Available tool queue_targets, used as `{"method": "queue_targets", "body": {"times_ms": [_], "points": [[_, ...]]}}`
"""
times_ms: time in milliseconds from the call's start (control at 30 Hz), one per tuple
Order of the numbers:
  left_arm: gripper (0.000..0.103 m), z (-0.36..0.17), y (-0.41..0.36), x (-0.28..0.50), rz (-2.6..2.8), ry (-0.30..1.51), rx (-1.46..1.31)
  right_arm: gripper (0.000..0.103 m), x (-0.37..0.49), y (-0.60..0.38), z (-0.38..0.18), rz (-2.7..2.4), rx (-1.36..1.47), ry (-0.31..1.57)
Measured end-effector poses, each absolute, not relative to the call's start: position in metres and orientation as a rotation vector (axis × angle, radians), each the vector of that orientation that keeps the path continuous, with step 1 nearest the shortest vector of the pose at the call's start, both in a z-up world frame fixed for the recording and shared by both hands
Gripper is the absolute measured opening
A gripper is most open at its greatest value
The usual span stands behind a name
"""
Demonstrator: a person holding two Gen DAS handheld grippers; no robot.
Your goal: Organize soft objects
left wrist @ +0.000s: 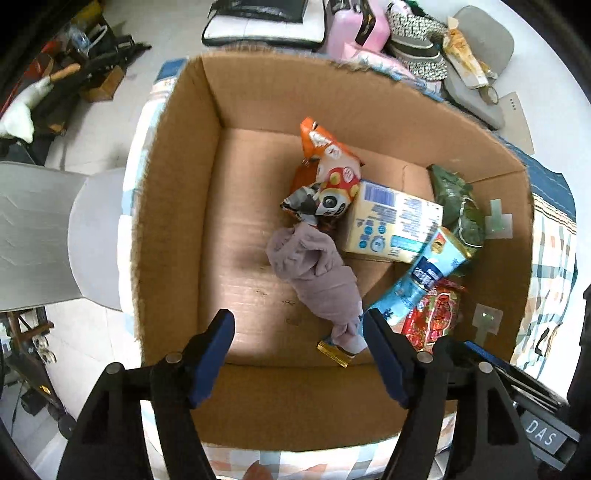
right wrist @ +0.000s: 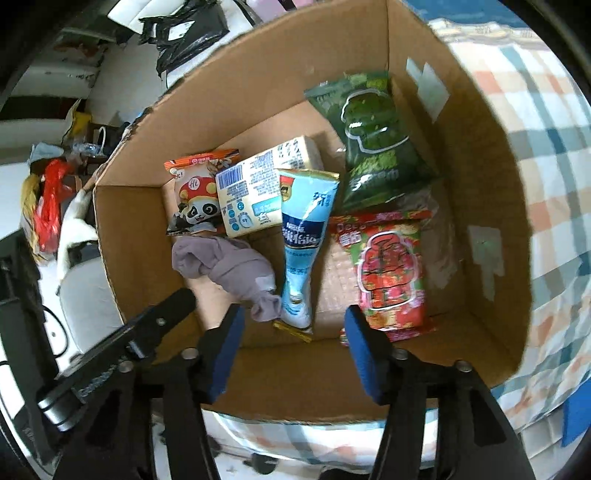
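Observation:
An open cardboard box [left wrist: 177,206] [right wrist: 480,184] holds several soft items. A grey rolled cloth [left wrist: 317,273] [right wrist: 229,269] lies in the middle. Around it are a panda snack bag [left wrist: 328,177] [right wrist: 195,195], a yellow carton [left wrist: 391,225] [right wrist: 255,188], a light blue pouch [left wrist: 421,280] [right wrist: 303,240], a green bag [left wrist: 458,206] [right wrist: 373,147] and a red bag [left wrist: 432,314] [right wrist: 391,273]. My left gripper [left wrist: 299,350] is open and empty above the box's near wall, close to the cloth. My right gripper [right wrist: 295,343] is open and empty above the near wall.
The box sits on a plaid blanket [right wrist: 554,147] [left wrist: 554,251]. A white chair back [left wrist: 48,232] stands to the left. Bags, a pink case [left wrist: 354,29] and grey cushions [left wrist: 480,48] lie beyond the box. My left gripper's body shows in the right wrist view [right wrist: 122,343].

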State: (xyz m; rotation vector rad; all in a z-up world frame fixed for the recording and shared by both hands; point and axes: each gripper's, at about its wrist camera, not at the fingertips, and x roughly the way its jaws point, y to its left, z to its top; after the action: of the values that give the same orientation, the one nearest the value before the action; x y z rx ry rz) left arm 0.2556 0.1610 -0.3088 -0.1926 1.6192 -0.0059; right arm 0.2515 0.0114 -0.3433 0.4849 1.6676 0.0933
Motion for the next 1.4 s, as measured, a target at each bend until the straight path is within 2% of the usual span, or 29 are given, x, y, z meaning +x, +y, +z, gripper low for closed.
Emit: {"method": "queue_targets", "body": {"times_ms": [67, 133, 167, 267, 300, 333, 433, 700, 867, 1400], "points": [[0.071, -0.299, 0.16, 0.251, -0.003, 1.591, -0.183, 0.066, 0.249, 0.009, -0.337, 0.094, 0.45, 1.658], [0.077, -0.293, 0.16, 0.244, 0.004, 1.554, -0.172, 0.067, 0.254, 0.006, -0.336, 0.088, 0.398, 1.644], [0.084, -0.289, 0.162, 0.241, 0.009, 1.538, -0.164, 0.068, 0.254, 0.003, -0.332, 0.089, 0.375, 1.635], [0.088, -0.28, 0.163, 0.234, 0.033, 1.493, -0.147, 0.084, 0.251, -0.004, -0.318, 0.086, 0.305, 1.602], [0.096, -0.28, 0.16, 0.231, 0.038, 1.484, -0.142, 0.091, 0.25, -0.003, -0.313, 0.088, 0.277, 1.592], [0.097, -0.277, 0.163, 0.228, 0.043, 1.472, -0.14, 0.097, 0.248, -0.005, -0.309, 0.087, 0.253, 1.582], [0.098, -0.273, 0.165, 0.22, 0.05, 1.444, -0.142, 0.101, 0.245, -0.006, -0.301, 0.081, 0.18, 1.56], [0.098, -0.26, 0.155, 0.2, 0.063, 1.384, -0.121, 0.101, 0.232, -0.01, -0.289, 0.077, 0.053, 1.531], [0.098, -0.233, 0.149, 0.179, 0.087, 1.3, -0.09, 0.101, 0.218, -0.017, -0.274, 0.083, 0.045, 1.485], [0.098, -0.103, 0.121, 0.09, 0.092, 1.029, -0.035, 0.101, 0.124, -0.052, -0.118, 0.097, 0.038, 1.162]]}}
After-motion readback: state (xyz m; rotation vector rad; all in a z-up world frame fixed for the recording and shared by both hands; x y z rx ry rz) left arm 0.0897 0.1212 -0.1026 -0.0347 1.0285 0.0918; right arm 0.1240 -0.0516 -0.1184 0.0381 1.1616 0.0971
